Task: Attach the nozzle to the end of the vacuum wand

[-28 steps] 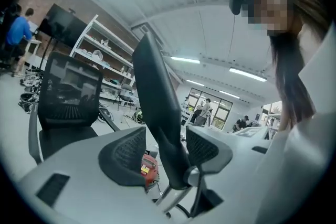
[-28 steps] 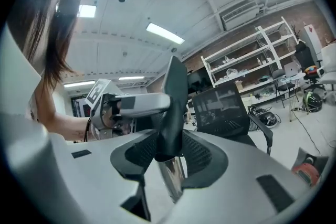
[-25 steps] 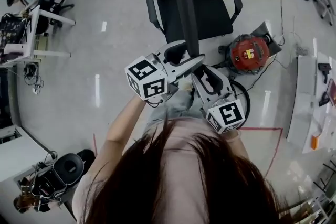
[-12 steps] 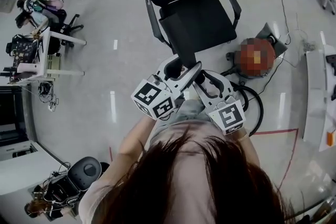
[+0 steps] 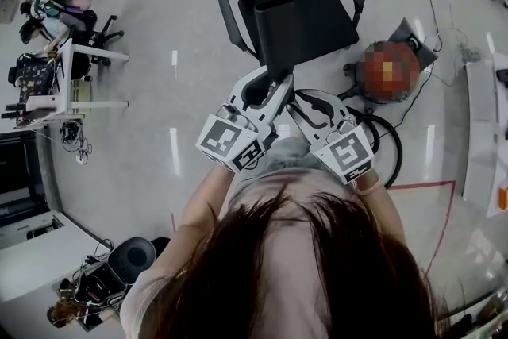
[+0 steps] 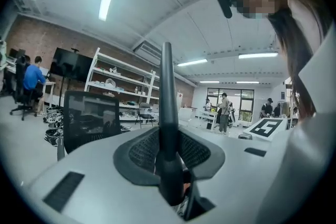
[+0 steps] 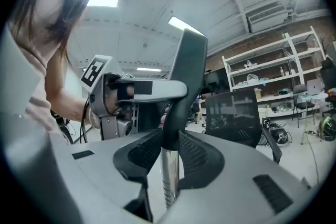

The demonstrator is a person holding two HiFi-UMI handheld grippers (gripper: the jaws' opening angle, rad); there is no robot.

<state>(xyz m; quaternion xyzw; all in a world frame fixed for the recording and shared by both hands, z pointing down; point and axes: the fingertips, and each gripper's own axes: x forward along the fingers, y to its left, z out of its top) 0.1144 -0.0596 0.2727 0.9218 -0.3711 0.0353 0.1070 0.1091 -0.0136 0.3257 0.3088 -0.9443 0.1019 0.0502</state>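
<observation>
Nozzle (image 6: 167, 113), long, dark and flat, stands upright in front of the person, over the black office chair (image 5: 317, 12), its lower end meeting the top of the chrome vacuum wand (image 7: 169, 178). The left gripper (image 6: 169, 157) has just been closing its jaws and pinches the nozzle's body. The right gripper (image 7: 169, 152), close beside it, has also just been closing and clamps the wand below that joint.

Nothing legible out here: no words, no brand, no numbers. The only signs are black-and-white square code markers. One set is on the left cube (image 5: 230, 143) of the left tongs (image 5: 276, 85), just this side of the black chair (image 5: 309, 12). The other is on the right cube (image 5: 347, 155) of the right tongs (image 5: 302, 101), beside it.
</observation>
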